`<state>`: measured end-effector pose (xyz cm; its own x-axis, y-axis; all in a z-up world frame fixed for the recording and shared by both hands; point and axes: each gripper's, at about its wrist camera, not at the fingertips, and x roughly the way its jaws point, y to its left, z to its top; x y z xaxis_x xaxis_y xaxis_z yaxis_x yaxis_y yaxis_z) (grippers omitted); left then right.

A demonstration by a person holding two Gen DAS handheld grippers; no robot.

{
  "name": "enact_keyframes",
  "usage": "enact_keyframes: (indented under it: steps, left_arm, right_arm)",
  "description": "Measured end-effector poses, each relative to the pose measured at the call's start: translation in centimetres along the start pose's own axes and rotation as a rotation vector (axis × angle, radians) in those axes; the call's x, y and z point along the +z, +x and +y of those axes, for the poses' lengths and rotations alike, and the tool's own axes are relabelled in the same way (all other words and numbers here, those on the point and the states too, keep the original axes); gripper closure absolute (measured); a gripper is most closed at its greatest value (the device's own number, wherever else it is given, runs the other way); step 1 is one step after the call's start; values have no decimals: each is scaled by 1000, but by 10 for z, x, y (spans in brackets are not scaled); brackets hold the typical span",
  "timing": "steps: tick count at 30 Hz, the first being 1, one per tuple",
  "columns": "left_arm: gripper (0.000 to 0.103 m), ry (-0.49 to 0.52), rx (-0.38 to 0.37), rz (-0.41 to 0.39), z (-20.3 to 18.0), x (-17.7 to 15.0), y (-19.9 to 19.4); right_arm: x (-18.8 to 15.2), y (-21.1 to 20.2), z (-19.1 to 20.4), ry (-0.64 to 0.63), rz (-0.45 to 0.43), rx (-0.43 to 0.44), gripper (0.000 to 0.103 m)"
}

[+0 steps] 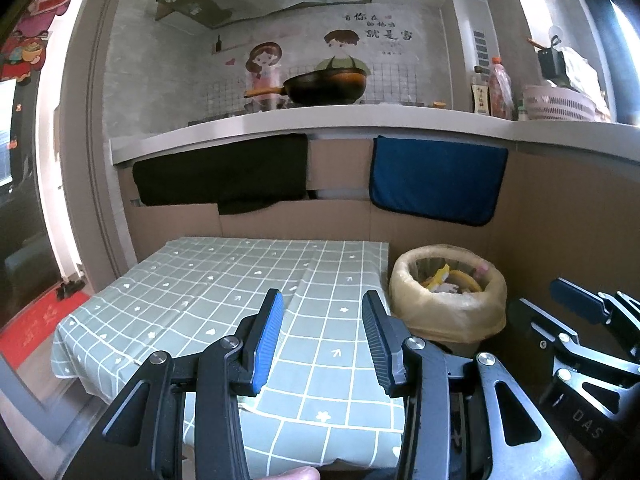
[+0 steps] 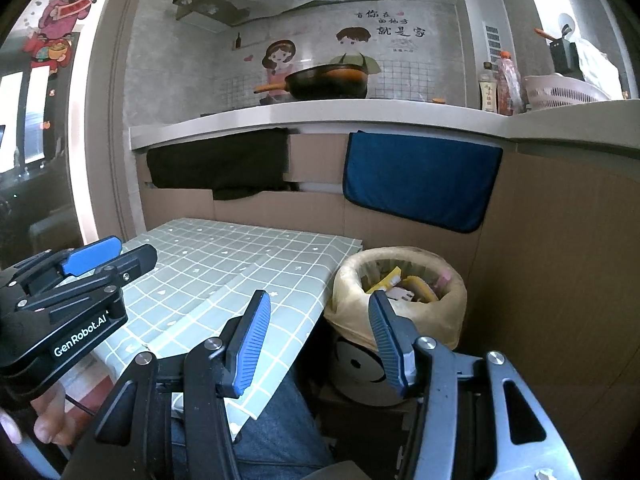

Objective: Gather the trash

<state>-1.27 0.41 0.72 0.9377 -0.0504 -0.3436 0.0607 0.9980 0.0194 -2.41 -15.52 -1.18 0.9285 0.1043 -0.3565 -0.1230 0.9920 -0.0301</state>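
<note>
Several scraps of trash (image 2: 404,282), yellow and pink wrappers among them, lie in the trash bin (image 2: 452,312) lined with a pale plastic bag, which stands on the floor just beside the right edge of my small table (image 1: 224,280). Its green checked cloth has nothing lying on it that I can make out.

I hold my left gripper (image 1: 322,340) over the near part of that table, its jaws spread with only the cloth showing between them. My right gripper (image 2: 316,340) hangs over the gap between the table's corner and the bin, jaws spread too and pinching nothing; its right finger lines up with the bin's rim from this angle, though I cannot tell whether it touches.

Beyond the table, a black cloth (image 1: 224,172) and a blue towel (image 1: 436,180) hang from the edge of the kitchen counter (image 1: 360,120). On the counter sit a dark wok (image 1: 324,86) with an orange handle, some bottles (image 1: 496,88) and a pale slotted basket (image 1: 560,102).
</note>
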Motion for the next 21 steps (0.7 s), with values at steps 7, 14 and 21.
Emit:
enact_keyframes:
  steps: [7, 14, 21]
  left_arm:
    - [61, 0, -2, -1, 1, 0, 0]
    - [61, 3, -1, 4, -1, 0, 2]
    - [61, 9, -7, 12, -3, -1, 4]
  right_arm:
    - [1, 0, 0, -1, 3, 2, 54]
    - [0, -1, -1, 4, 4, 3, 54]
    - [1, -3, -2, 15, -7, -7, 54]
